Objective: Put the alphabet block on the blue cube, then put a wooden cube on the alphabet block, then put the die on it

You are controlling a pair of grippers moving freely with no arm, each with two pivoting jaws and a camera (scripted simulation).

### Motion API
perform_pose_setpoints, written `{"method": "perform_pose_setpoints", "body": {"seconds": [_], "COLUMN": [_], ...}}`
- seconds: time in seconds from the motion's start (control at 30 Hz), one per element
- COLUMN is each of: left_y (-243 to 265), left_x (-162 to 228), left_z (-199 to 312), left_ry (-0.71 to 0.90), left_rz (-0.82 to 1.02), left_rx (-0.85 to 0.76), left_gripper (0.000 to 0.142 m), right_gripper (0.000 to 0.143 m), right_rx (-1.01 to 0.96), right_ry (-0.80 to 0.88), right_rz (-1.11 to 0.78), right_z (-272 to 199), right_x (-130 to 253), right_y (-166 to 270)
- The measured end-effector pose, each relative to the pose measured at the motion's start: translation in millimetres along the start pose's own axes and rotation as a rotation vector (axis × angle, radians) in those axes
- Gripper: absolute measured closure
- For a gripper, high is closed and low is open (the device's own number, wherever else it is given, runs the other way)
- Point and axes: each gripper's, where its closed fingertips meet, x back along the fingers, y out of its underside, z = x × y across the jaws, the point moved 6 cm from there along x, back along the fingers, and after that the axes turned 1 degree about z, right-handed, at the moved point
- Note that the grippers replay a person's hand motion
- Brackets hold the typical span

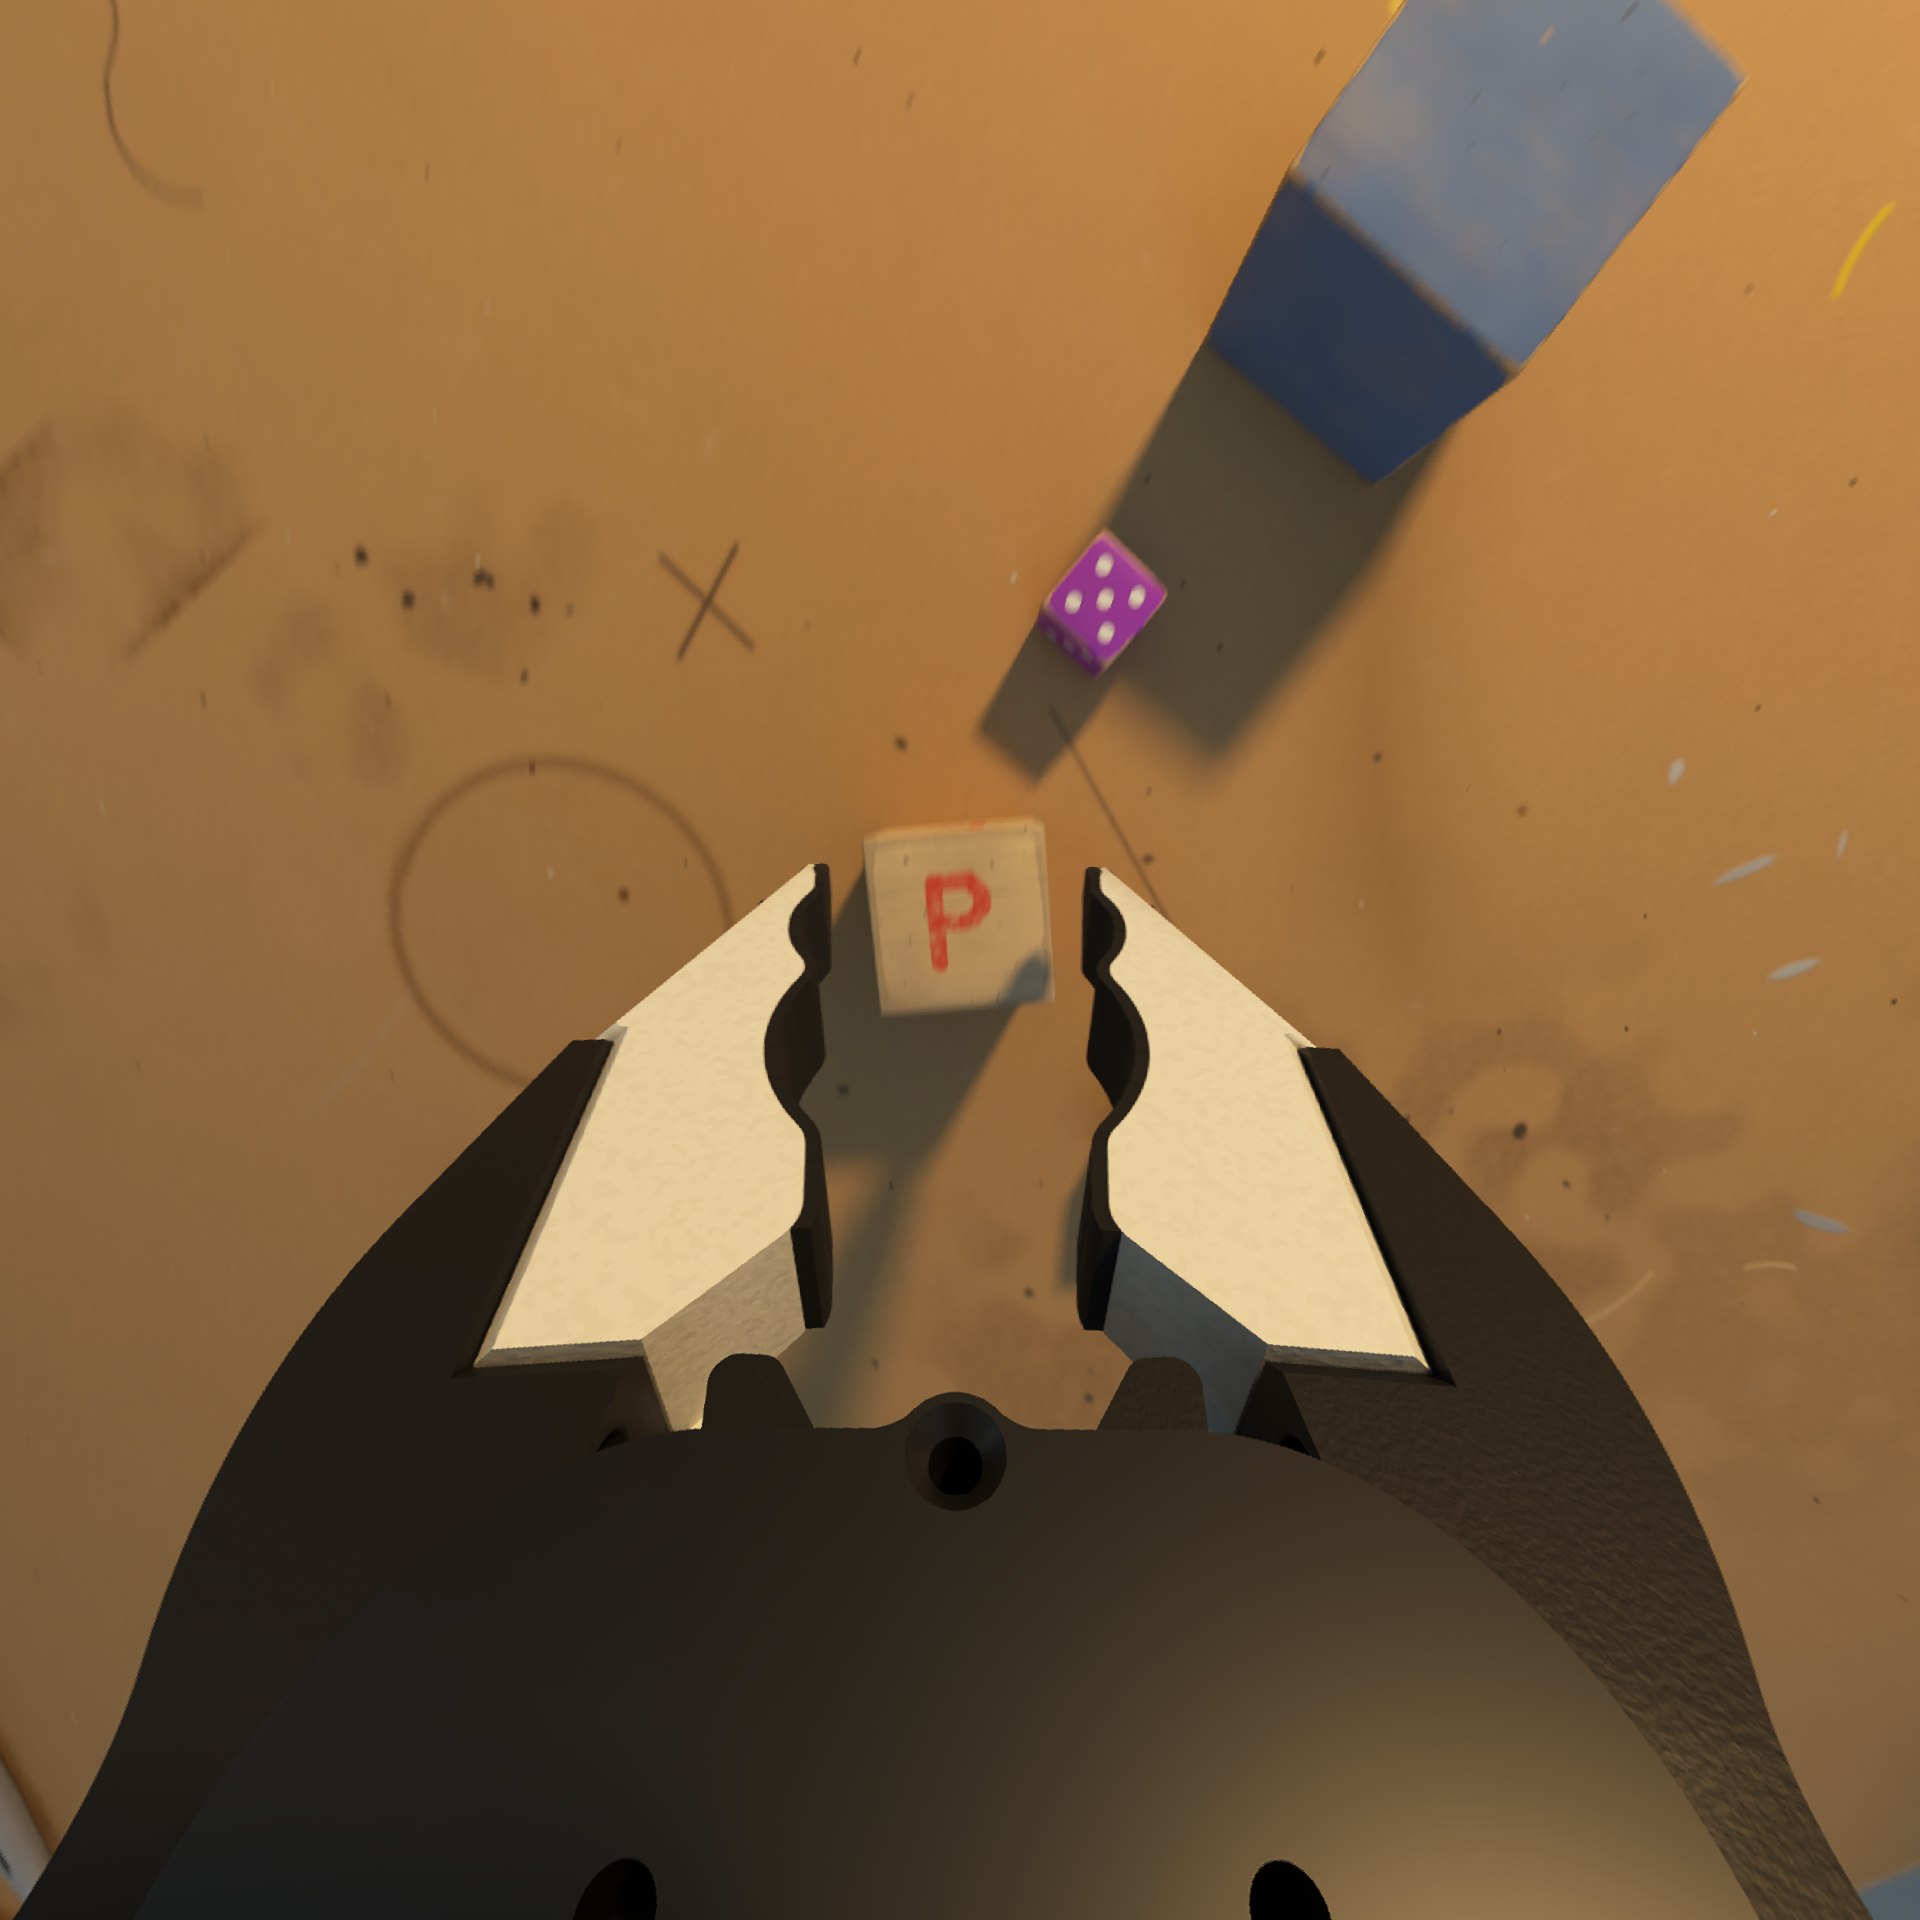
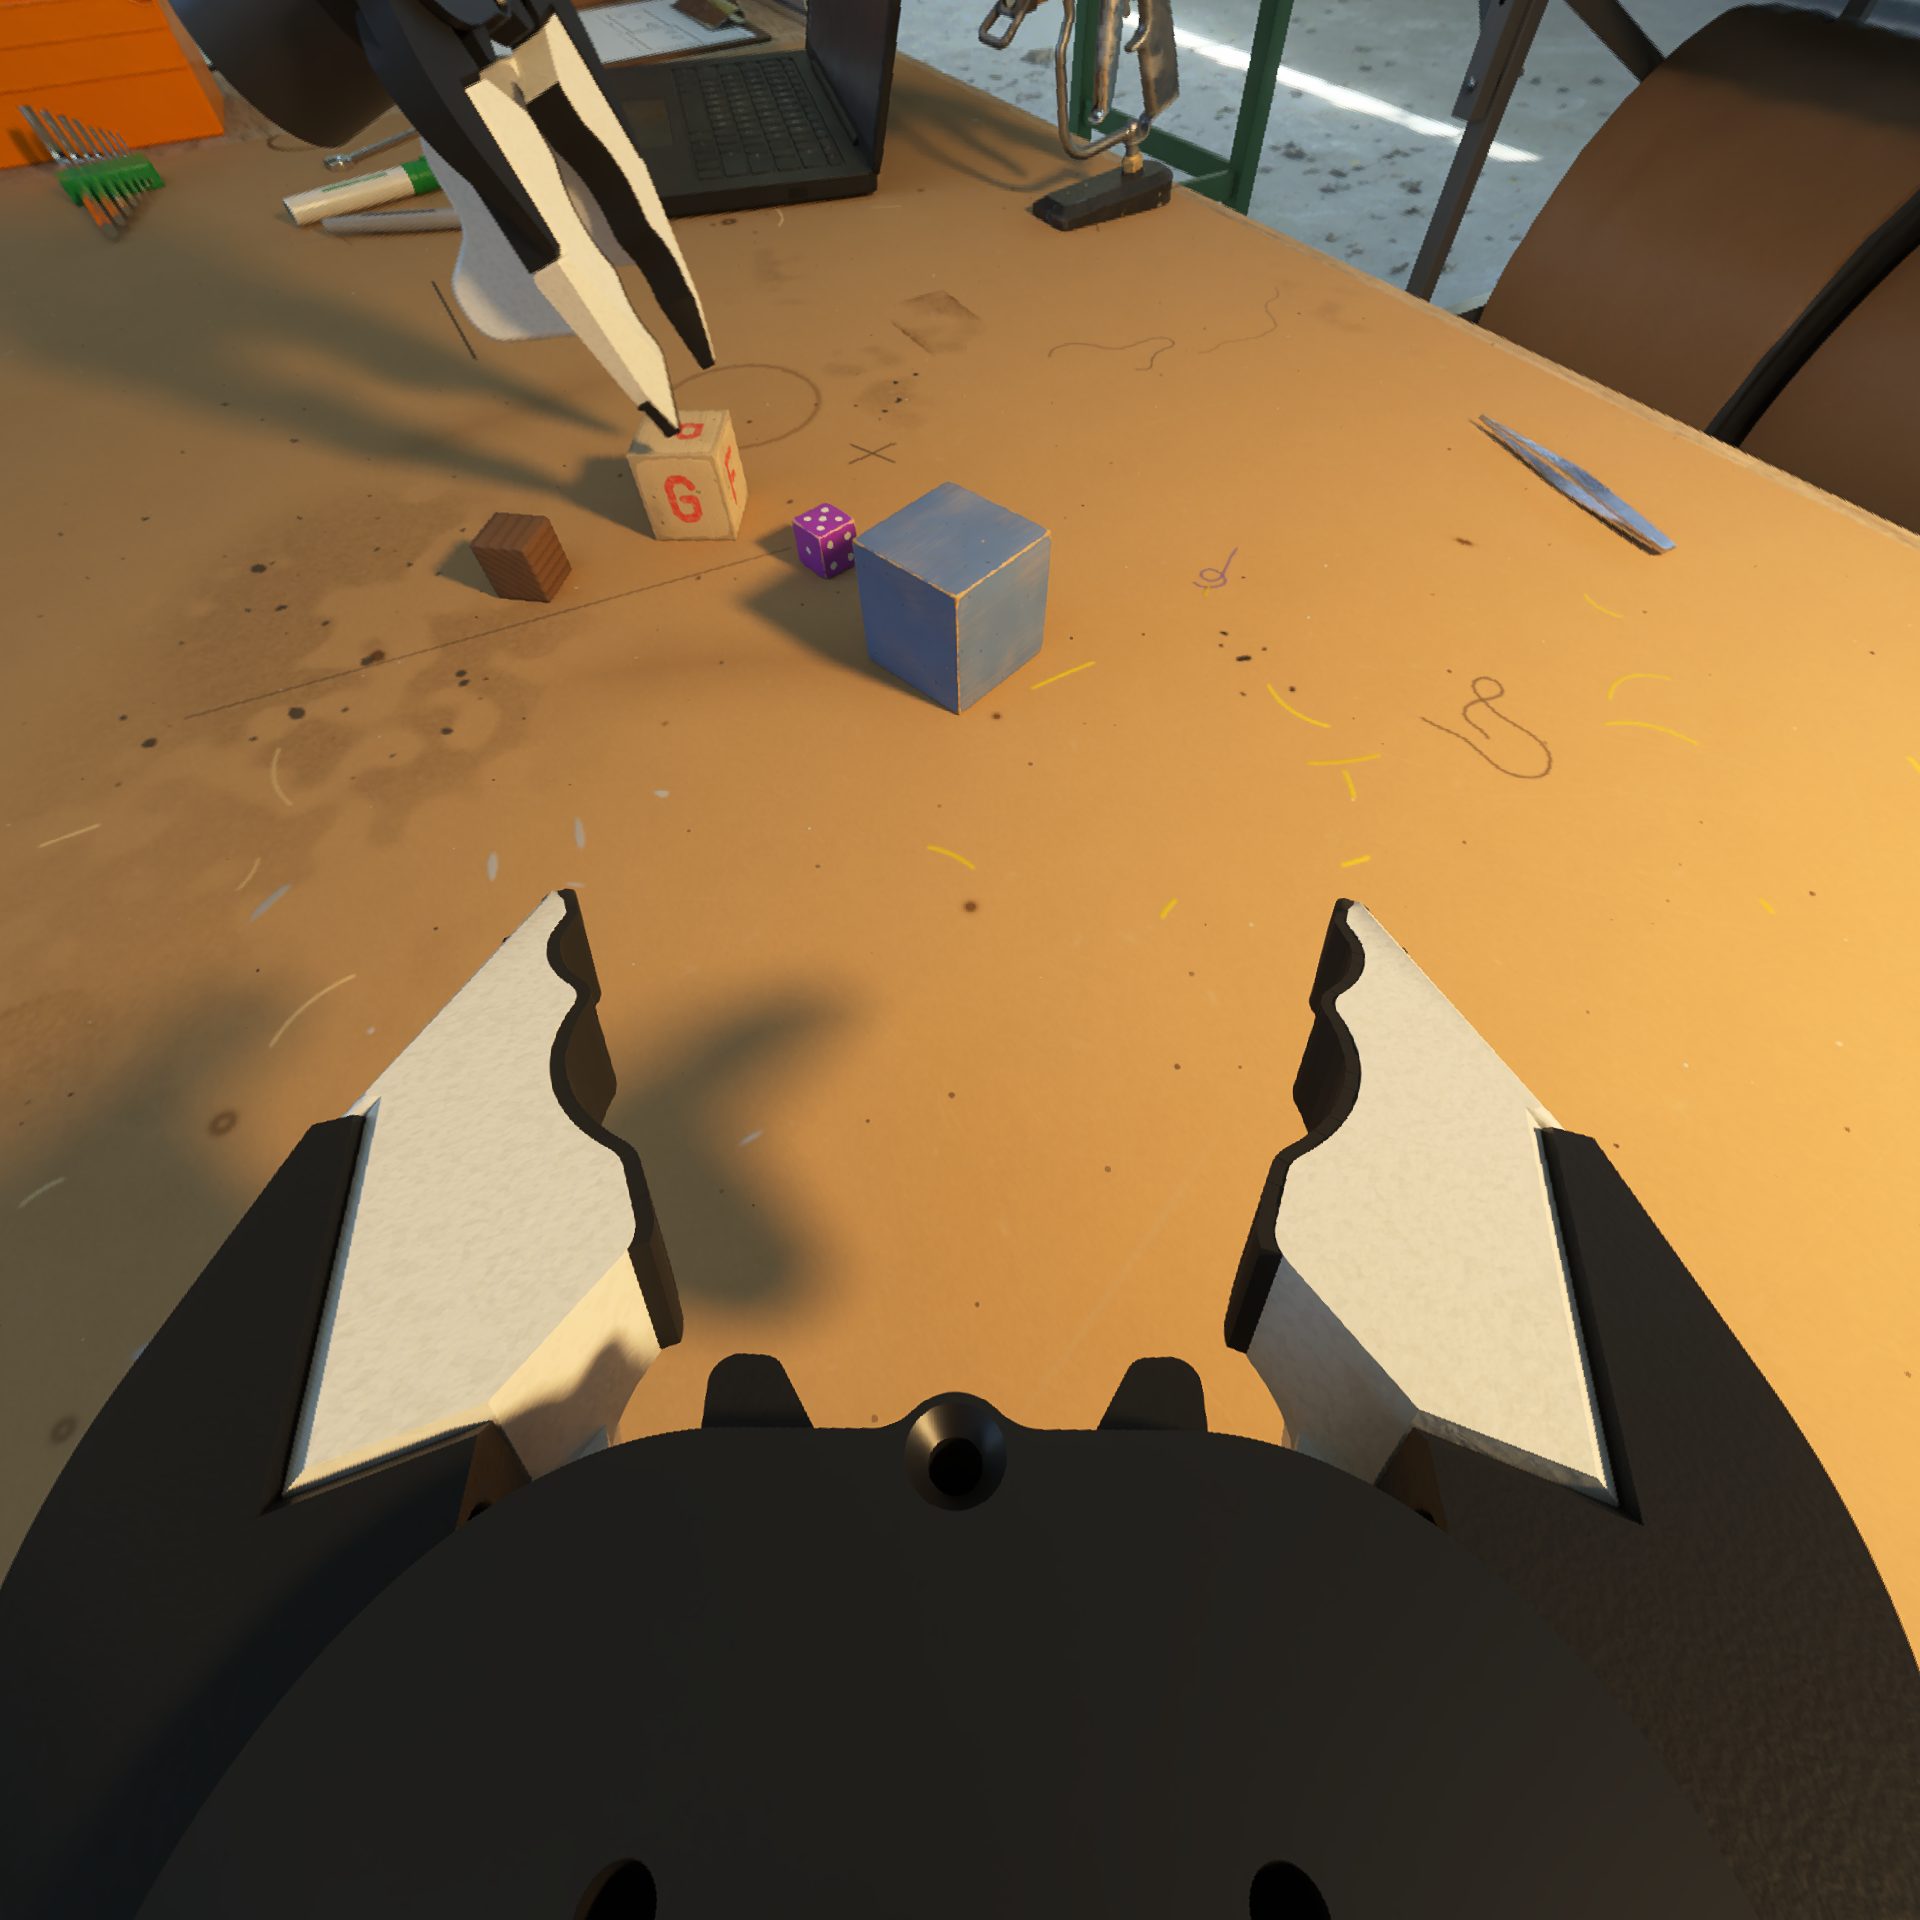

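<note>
The alphabet block, pale wood with red letters, sits on the brown table between my left gripper's open fingertips, with a gap on each side. In the right wrist view the left gripper points down with its tips at the top of the block. The purple die lies just beyond the block, next to the large blue cube. The die, the blue cube and a dark wooden cube also show in the right wrist view. My right gripper is open and empty, well short of the blocks.
A laptop, markers, a green tool set and an orange box stand at the table's far side. A metal figure on a black base and a metal strip lie near the right edge, with a chair beyond.
</note>
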Motion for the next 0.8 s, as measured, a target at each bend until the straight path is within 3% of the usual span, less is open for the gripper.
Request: {"method": "perform_pose_setpoints", "body": {"seconds": [0.33,0.4,0.47,0.63,0.8], "left_y": [24,24,23,1,-55], "left_x": [-16,-23,-26,-3,33], "left_z": [0,0,-2,-1,26], "left_ry": [0.004,0.024,0.029,0.023,0.066], "left_rz": [-0.089,-0.091,-0.088,-0.043,0.009], "left_rx": [0.082,0.106,0.127,0.090,-0.159], "left_gripper": [0.068,0.077,0.099,0.099,0.099], "right_gripper": [0.007,0.007,0.007,0.008,0.008], "right_rx": [0.017,0.018,0.014,0.009,0.005], "right_ry": [-0.009,-0.003,0.001,0.002,0.003], "right_rz": [0.008,0.015,0.023,0.027,0.025], "right_z": [-8,-7,-6,-3,0], "right_x": [1,2,4,6,6], "right_y": [-4,-6,-7,-6,-5]}}
